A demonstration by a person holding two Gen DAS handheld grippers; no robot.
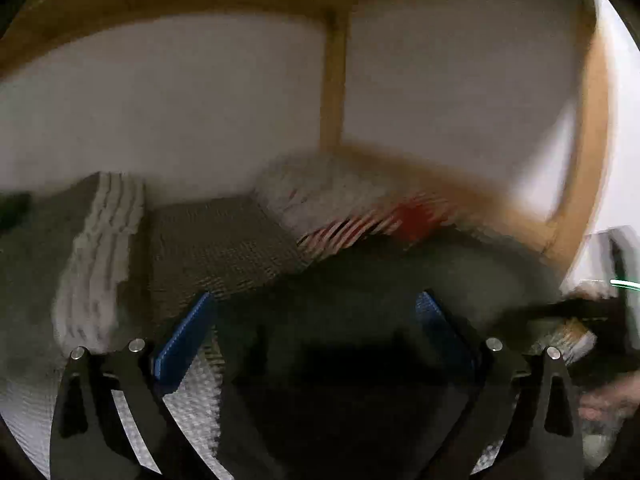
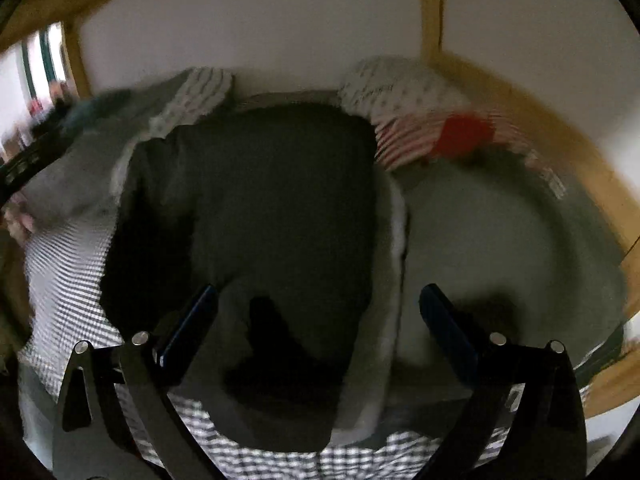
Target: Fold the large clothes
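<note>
A large dark grey garment [image 2: 260, 200] lies folded in the middle of the bed, with a white edge [image 2: 396, 248] along its right side. My right gripper [image 2: 319, 290] hovers above its near part, jaws wide apart and nothing between the blue pads. In the blurred left wrist view the same dark garment [image 1: 360, 292] shows low down. My left gripper [image 1: 315, 296] stands open over it, with nothing gripped.
A checked sheet [image 2: 68, 272] covers the bed. Dotted pillows [image 2: 392, 84] and a red-striped cloth [image 2: 440, 136] lie at the back by the wooden frame [image 2: 432, 8] and white wall. A pale grey cloth [image 2: 480, 232] lies to the right. A hand [image 1: 608, 400] shows at the lower right.
</note>
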